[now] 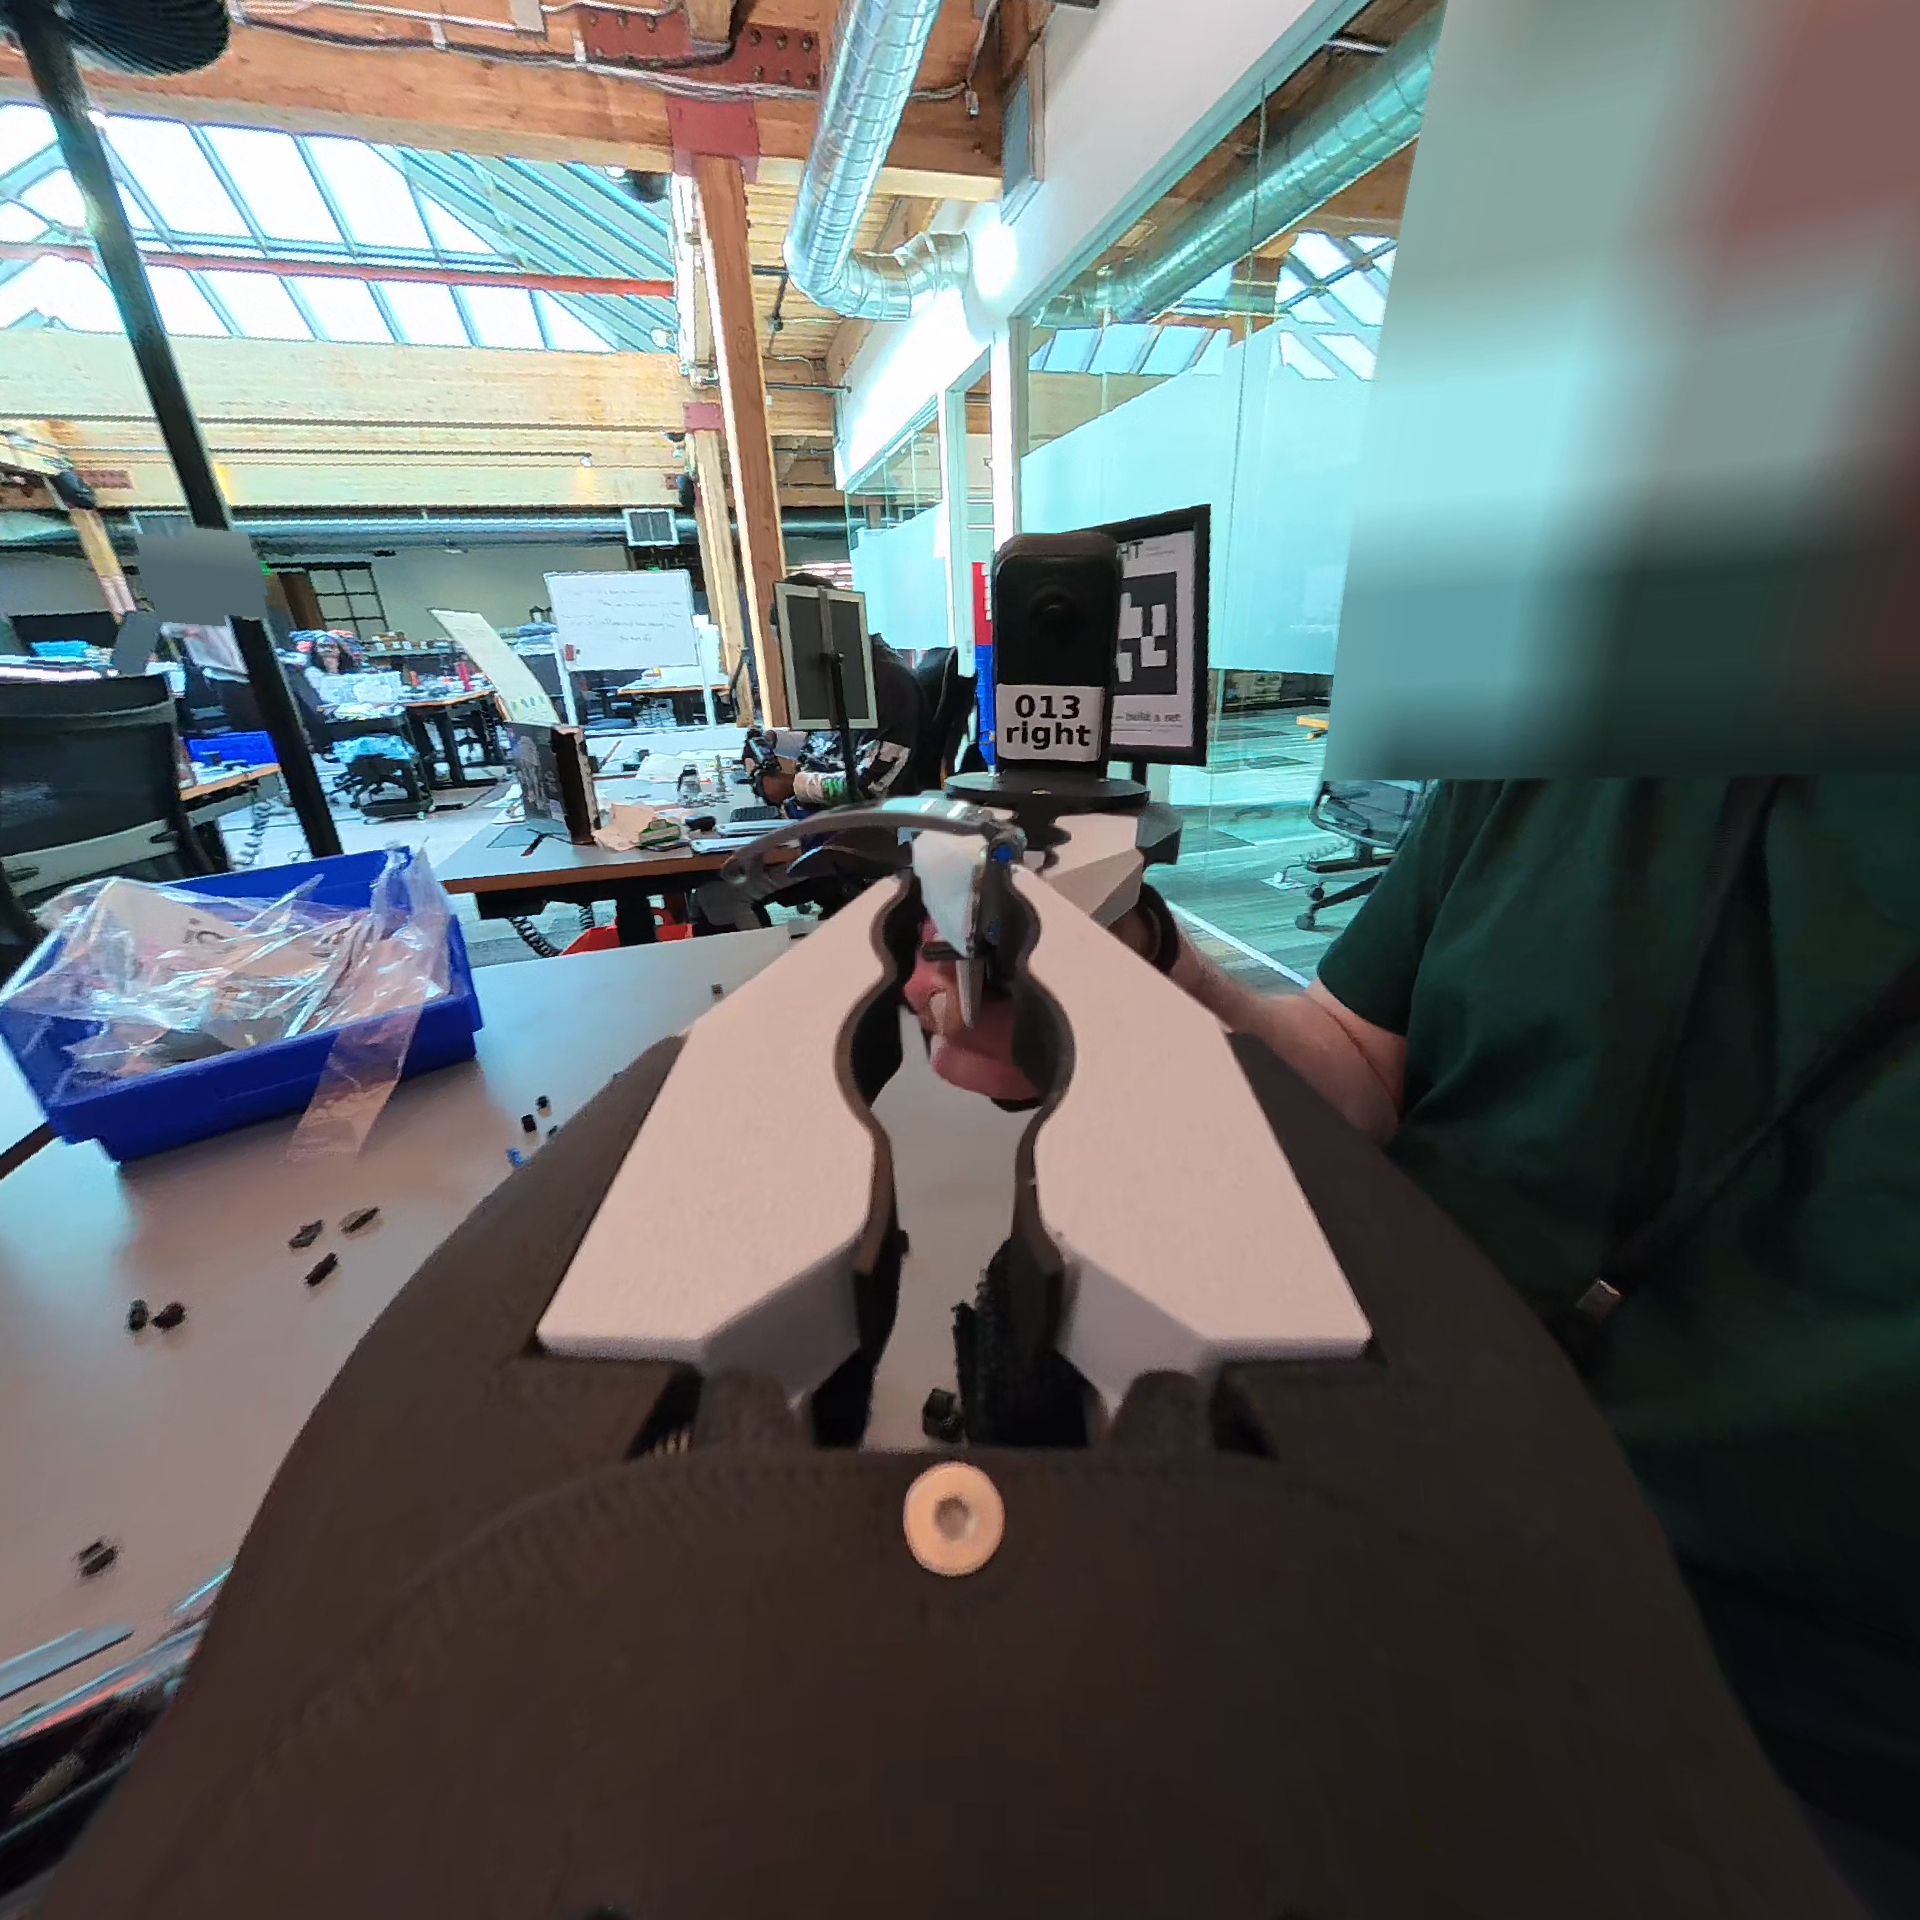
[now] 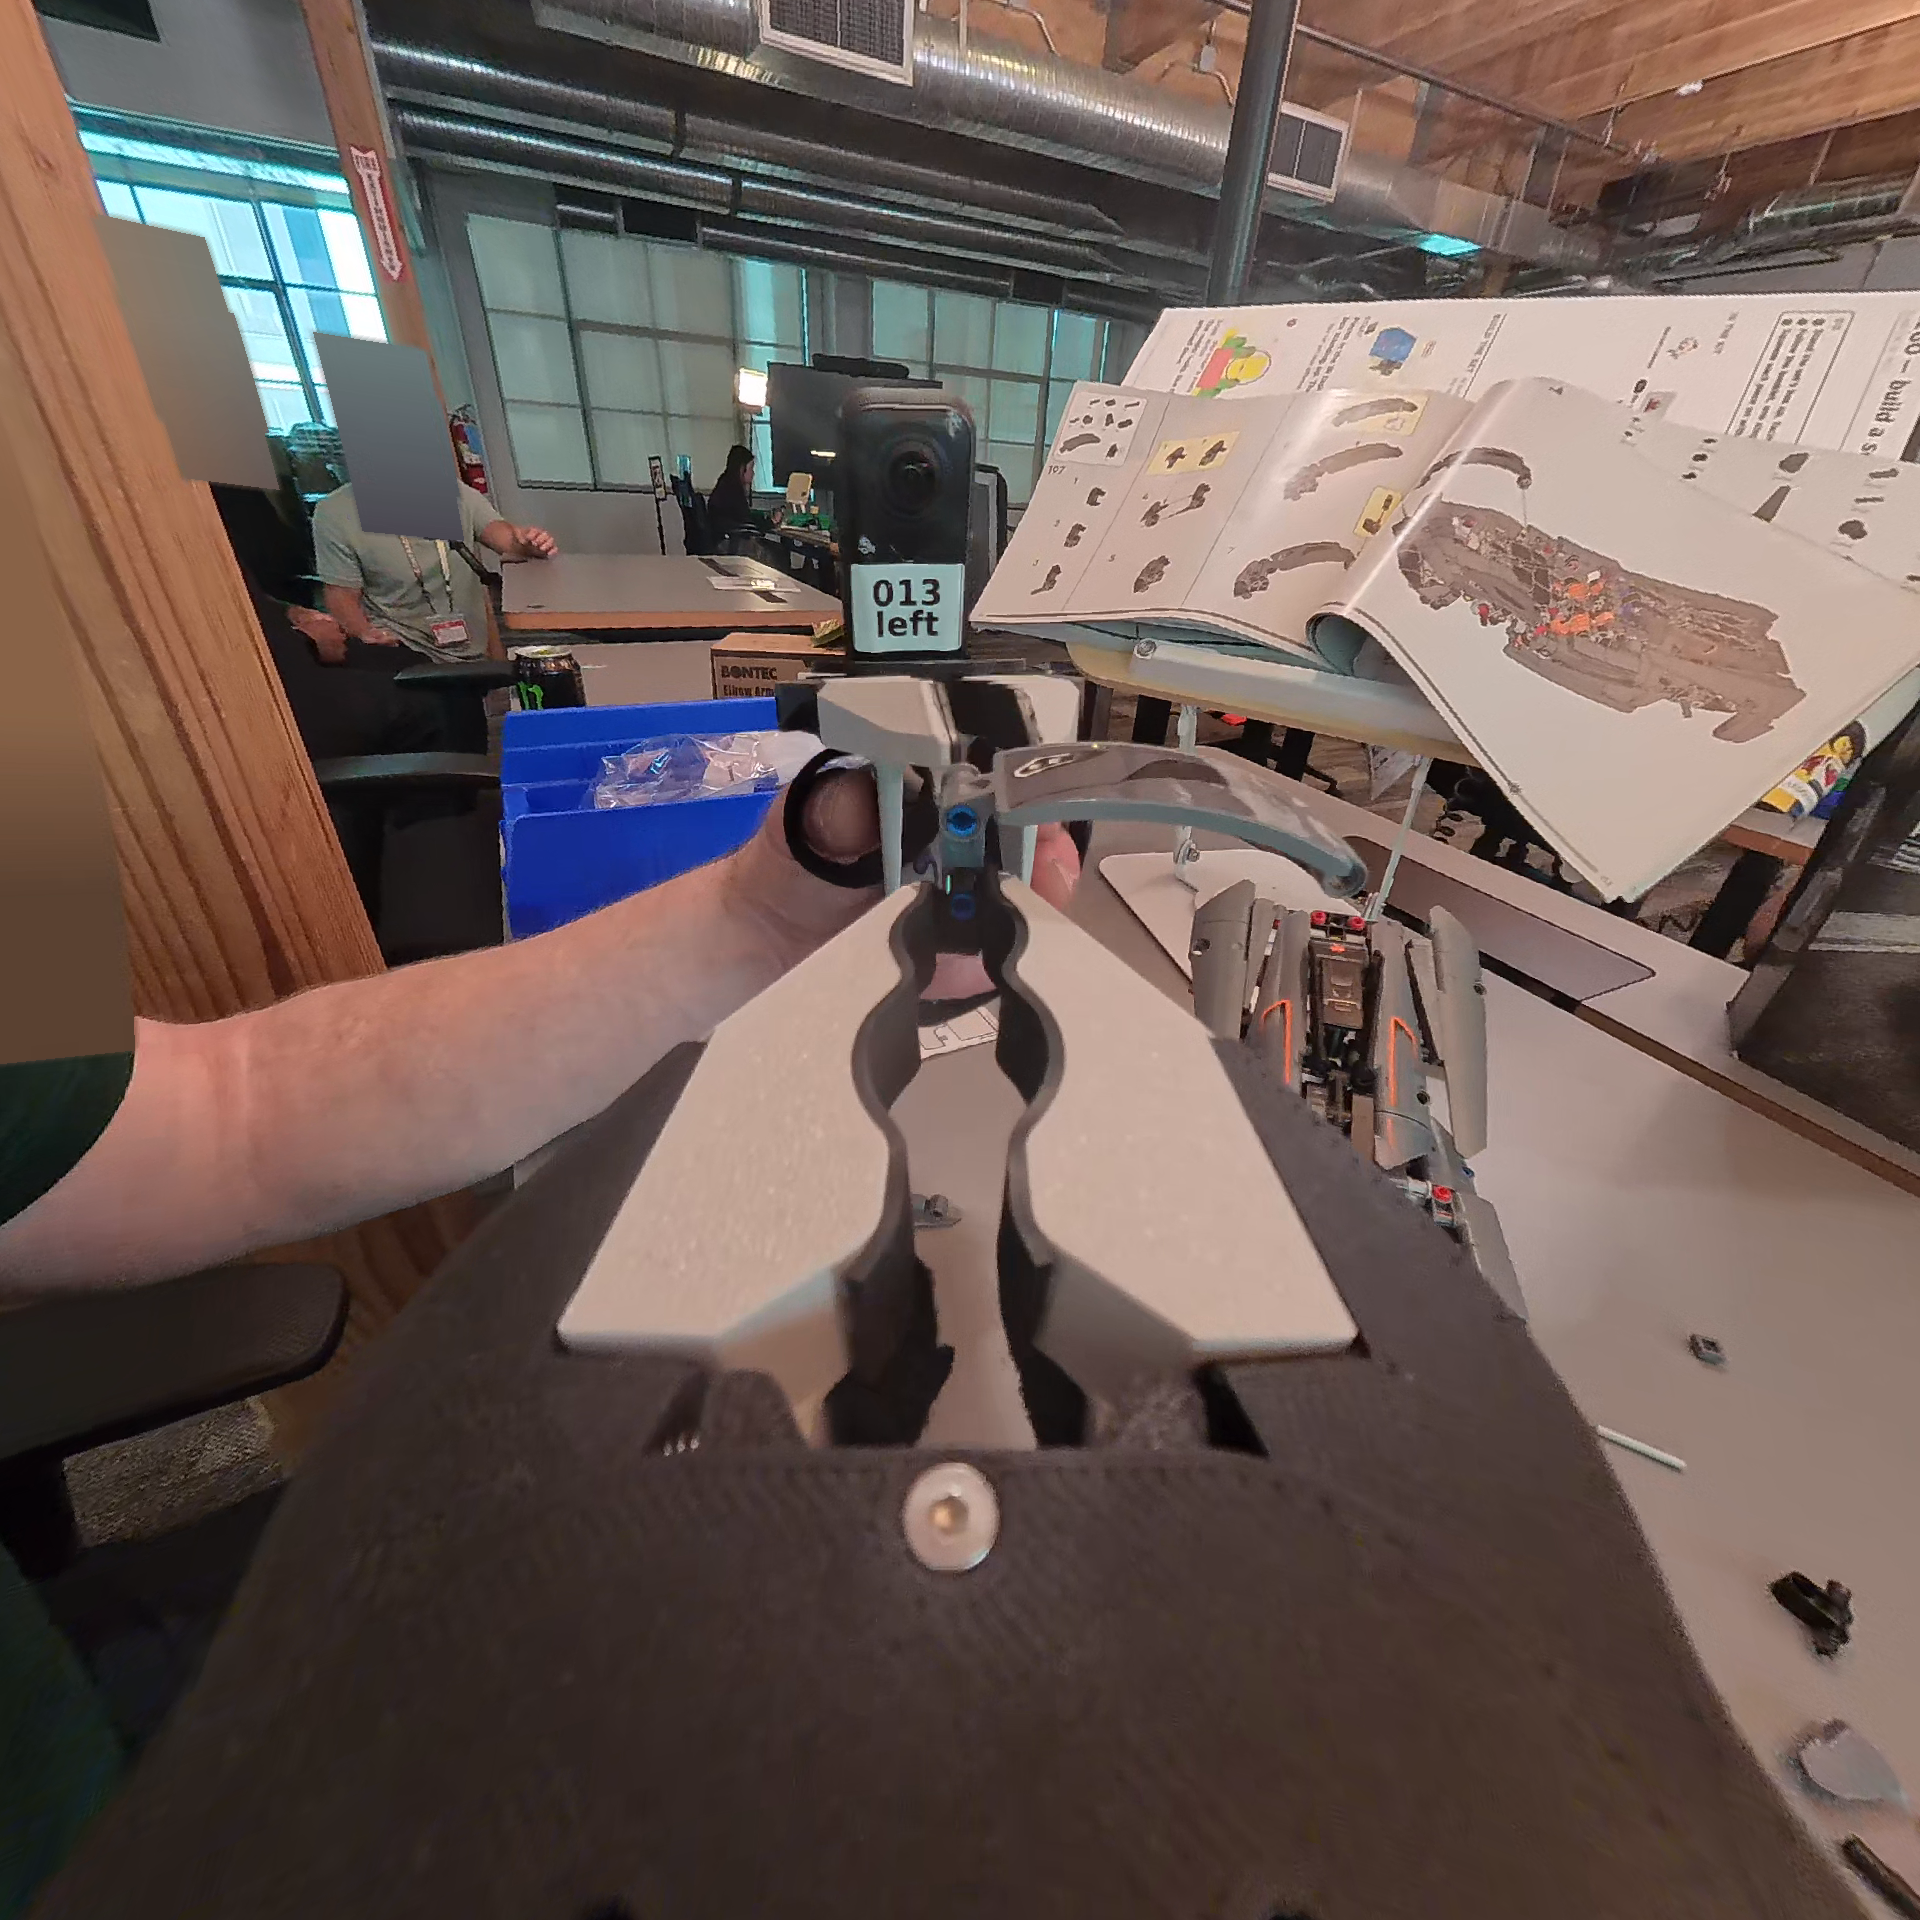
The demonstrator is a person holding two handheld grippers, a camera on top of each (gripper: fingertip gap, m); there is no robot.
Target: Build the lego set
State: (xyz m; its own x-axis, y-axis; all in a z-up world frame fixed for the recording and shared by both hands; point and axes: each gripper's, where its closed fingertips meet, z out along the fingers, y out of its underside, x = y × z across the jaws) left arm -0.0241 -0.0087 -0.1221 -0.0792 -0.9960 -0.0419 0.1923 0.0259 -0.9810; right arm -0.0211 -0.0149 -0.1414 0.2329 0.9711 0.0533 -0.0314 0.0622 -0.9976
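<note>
A curved grey Lego panel on a small grey connector with blue pins is held in the air between my two grippers, which face each other tip to tip. My right gripper is shut on the connector's lower end. My left gripper closes around the same piece, whose arc sticks out to the left; its exact contact is hidden by the right gripper's fingertips. The partly built grey and orange car model stands on the table below, to the right.
An open instruction booklet rests on a stand behind the model. A blue bin with plastic bags sits at the left. Small black pieces lie scattered on the grey table, with more in the right wrist view. A person in green is close by. Both grippers' tips are close together, under 4 cm apart.
</note>
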